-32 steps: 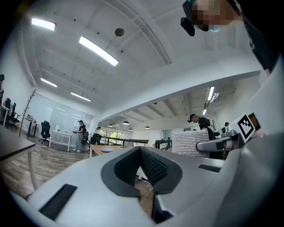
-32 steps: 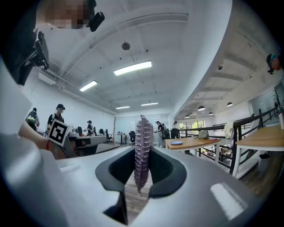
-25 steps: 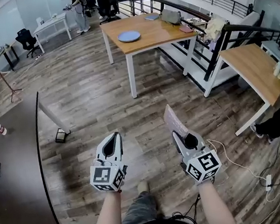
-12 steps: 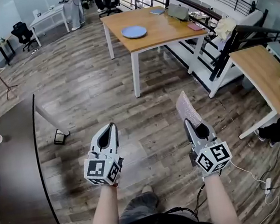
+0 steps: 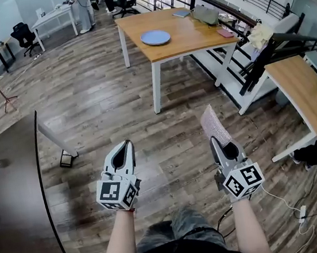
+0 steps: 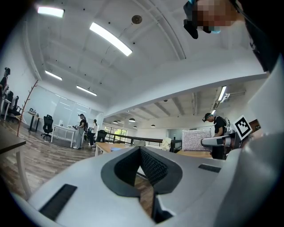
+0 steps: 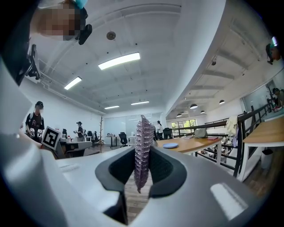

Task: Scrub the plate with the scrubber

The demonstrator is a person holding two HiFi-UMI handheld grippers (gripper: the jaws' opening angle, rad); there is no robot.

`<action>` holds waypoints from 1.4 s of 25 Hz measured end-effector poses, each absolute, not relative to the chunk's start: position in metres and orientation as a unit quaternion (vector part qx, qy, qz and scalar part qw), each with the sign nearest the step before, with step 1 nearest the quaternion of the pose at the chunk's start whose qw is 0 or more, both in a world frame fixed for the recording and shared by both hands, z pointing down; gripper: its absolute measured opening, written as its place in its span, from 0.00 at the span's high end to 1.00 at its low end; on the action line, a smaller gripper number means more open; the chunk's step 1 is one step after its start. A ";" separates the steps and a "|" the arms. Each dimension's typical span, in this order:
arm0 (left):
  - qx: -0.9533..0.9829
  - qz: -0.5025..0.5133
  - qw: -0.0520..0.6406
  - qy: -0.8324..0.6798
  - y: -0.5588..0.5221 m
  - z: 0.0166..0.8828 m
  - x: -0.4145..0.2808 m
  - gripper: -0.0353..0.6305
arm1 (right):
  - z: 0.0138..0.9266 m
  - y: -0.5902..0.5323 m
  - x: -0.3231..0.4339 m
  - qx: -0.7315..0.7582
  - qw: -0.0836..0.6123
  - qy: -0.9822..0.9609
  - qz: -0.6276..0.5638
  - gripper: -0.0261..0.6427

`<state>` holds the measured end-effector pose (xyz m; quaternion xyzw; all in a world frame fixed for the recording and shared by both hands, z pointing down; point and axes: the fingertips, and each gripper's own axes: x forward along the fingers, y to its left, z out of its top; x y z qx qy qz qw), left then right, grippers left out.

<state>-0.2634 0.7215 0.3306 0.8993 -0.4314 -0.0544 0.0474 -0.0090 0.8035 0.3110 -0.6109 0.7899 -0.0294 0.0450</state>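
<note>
Your R gripper (image 5: 216, 142) has its fingers shut tight on the scrubber (image 5: 214, 125). It's a thin bumpy pad that stands on its edge, w/ its long side poking up and fwd out of the jaws. Your L gripper (image 5: 127, 145) has its fingers pressed together w/ nothing btw them. The blue plate (image 5: 155, 37) is not near yet. It lies flat on the wood table (image 5: 194, 42), by the table's left edge and not far from its near corner, w/ lots of floor (image 5: 97, 102) btw it and you. It's straight ahead, about in the middle btw your two hands, so both are about as far from it. In the R gripper view the plate shows just right of the scrubber, so that hand is aimed a bit left of it. I think you need to walk up to the near corner first. Then bring the R hand over the plate and tip the pad's flat side down. The L hand looks free to hold the plate still by its rim. Vs. a sec ago: the table and plate look a bit bigger and closer, and the dark table (image 5: 13, 188) on your left has slid back. Both hands ride a bit higher in the head view. Grip on the scrubber is the same, and the L fingers are shut as before.
</note>
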 end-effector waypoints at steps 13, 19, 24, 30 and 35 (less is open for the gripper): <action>0.891 -0.048 0.055 -0.448 0.625 0.340 -0.248 0.95 | 0.315 0.693 0.012 -0.603 0.058 0.795 -0.037 0.84; 0.891 -0.050 0.053 -0.449 0.558 0.335 -0.225 0.95 | 0.315 0.626 0.028 -0.593 0.050 0.803 -0.034 0.84; 0.889 -0.063 0.054 -0.451 0.499 0.326 -0.204 0.95 | 0.311 0.569 0.051 -0.592 0.048 0.804 -0.030 0.84; 0.891 -0.064 0.060 -0.446 0.448 0.331 -0.177 0.95 | 0.313 0.520 0.070 -0.589 0.051 0.806 -0.028 0.84; 0.892 -0.053 0.051 -0.446 0.427 0.333 -0.167 0.95 | 0.323 0.491 0.082 -0.590 0.058 0.804 -0.043 0.84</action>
